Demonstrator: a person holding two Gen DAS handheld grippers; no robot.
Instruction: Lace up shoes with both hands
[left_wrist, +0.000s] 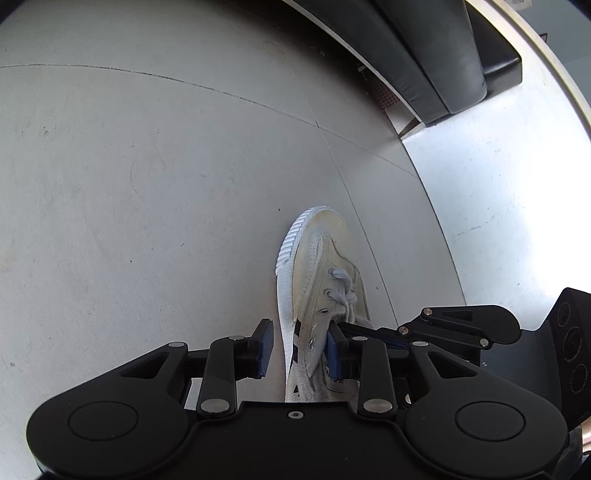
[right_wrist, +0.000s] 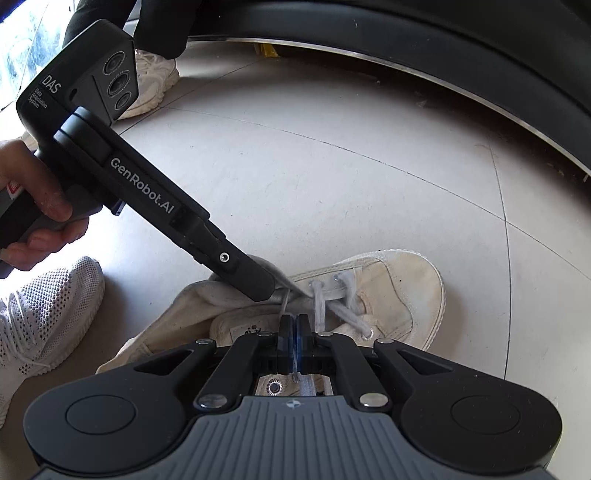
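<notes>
A white canvas shoe (left_wrist: 317, 280) lies on the floor with a grey lace (left_wrist: 341, 286) crossed through its front eyelets. My left gripper (left_wrist: 301, 347) is open and straddles the shoe's eyelet flap, with one blue pad outside and one inside the opening. In the right wrist view the shoe (right_wrist: 388, 291) points right, and the lace (right_wrist: 321, 306) runs from the eyelets down to my right gripper (right_wrist: 294, 328), which is shut on the lace end. The left gripper's body (right_wrist: 236, 258) reaches in from the upper left onto the shoe.
A black sofa with a metal base (left_wrist: 424, 55) stands at the far side of the tiled floor (left_wrist: 147, 184). The person's white mesh sneaker (right_wrist: 40, 314) is at left, and another white sneaker (right_wrist: 151, 85) is farther back. The right gripper's body (left_wrist: 461, 325) shows at right.
</notes>
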